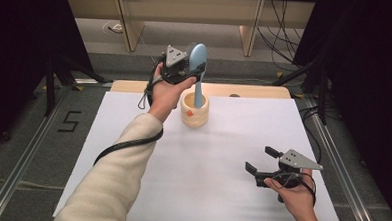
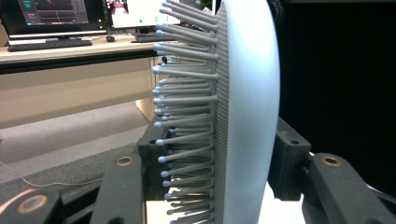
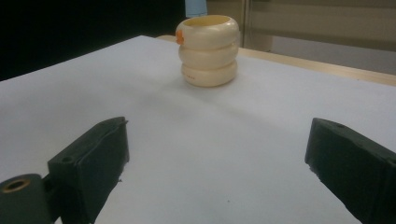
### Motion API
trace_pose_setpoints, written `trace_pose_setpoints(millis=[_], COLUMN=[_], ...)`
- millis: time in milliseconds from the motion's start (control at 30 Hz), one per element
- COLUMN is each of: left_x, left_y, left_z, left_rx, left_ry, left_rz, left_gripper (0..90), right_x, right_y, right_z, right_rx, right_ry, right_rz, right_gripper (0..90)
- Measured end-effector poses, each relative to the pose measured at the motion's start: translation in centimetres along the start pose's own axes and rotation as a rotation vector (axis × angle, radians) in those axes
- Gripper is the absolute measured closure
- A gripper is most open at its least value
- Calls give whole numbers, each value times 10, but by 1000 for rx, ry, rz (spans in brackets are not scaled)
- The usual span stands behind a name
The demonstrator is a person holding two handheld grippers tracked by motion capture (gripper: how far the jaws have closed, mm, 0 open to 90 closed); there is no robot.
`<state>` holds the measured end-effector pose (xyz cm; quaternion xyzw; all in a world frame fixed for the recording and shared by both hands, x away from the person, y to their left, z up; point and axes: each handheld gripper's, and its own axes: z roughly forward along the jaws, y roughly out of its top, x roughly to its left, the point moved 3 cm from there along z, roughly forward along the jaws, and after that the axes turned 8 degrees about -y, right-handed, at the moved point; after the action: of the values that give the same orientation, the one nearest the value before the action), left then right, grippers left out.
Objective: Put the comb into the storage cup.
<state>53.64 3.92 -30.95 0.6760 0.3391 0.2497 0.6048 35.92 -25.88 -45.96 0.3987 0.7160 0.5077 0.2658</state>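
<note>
Holding a blue hairbrush (image 1: 198, 58) by its head, left claw (image 1: 193, 66) clamped, handle dipping into the cream holder (image 1: 194, 112) far on the tabletop (image 1: 202, 161); right claw (image 1: 261, 160) is idling near, jaws apart.

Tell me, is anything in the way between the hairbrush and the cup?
No. The left gripper holds the hairbrush upright, its handle pointing down into the cream cup. Nothing visible sits between them.
</note>
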Motion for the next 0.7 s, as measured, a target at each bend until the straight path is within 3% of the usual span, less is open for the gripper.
trace_pose_setpoints(millis=[700], left_x=[7], left_y=[3], left_z=[7], left_rx=[9], left_ry=[19], left_rz=[5], left_gripper=[499], right_x=[0], right_y=[0], right_z=[0], right_rx=[-5], right_ry=[4], right_rz=[2], right_gripper=[72])
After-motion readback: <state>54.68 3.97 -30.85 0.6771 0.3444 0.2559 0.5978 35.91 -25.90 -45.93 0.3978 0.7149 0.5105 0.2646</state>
